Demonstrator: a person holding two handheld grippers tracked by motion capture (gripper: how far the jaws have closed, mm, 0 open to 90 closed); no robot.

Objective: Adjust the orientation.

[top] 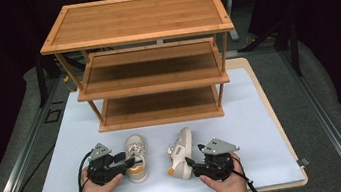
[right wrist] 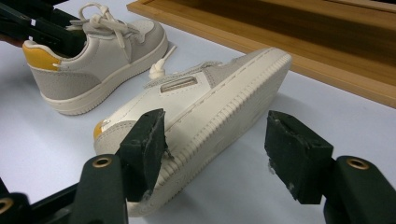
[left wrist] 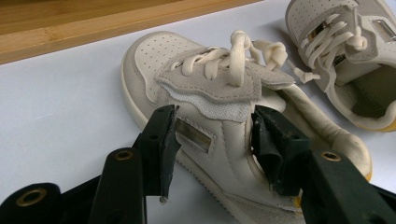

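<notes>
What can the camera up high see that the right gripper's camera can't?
High view: the whole wooden rack with its three shelves, both hands, and the left gripper at the upright shoe.
Right gripper view: the ribbed sole of the shoe on its side, between the right gripper jaws.
Both: two shoes on the white board.

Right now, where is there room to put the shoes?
All three shelves of the wooden rack look bare. The white mat is free left and right of the rack. It is crowded in front, around both shoes and grippers.
</notes>
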